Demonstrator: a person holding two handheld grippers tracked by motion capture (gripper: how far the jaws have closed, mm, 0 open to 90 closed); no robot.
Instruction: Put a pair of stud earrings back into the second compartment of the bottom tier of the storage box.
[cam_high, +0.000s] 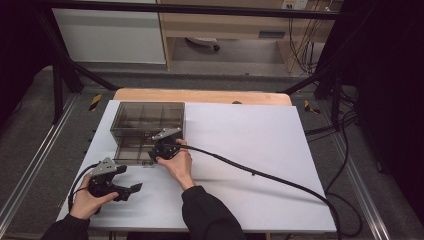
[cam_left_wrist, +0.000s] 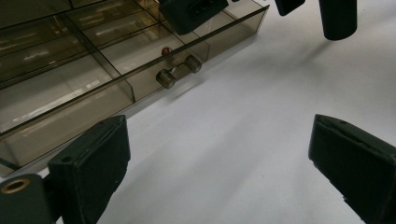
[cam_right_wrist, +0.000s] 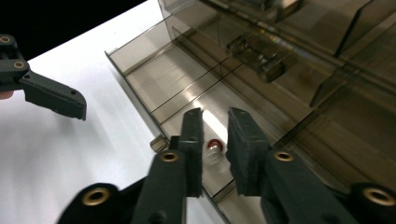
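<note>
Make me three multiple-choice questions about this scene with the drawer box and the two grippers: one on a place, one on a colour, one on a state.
1. Where does the small red-capped object lie?
A. In the pulled-out drawer
B. On the white sheet
C. On top of the box

2. What colour is the box?
A. Opaque white
B. Smoky see-through brown
C. Bright blue

3. How do the left gripper's jaws stand?
A. Shut on the drawer handle
B. Shut on a cable
C. Wide apart, nothing between them

Answers:
1 A, it sits on the drawer floor between the right gripper's jaws.
2 B, its dividers show through the walls.
3 C, bare white sheet lies between them.
</note>
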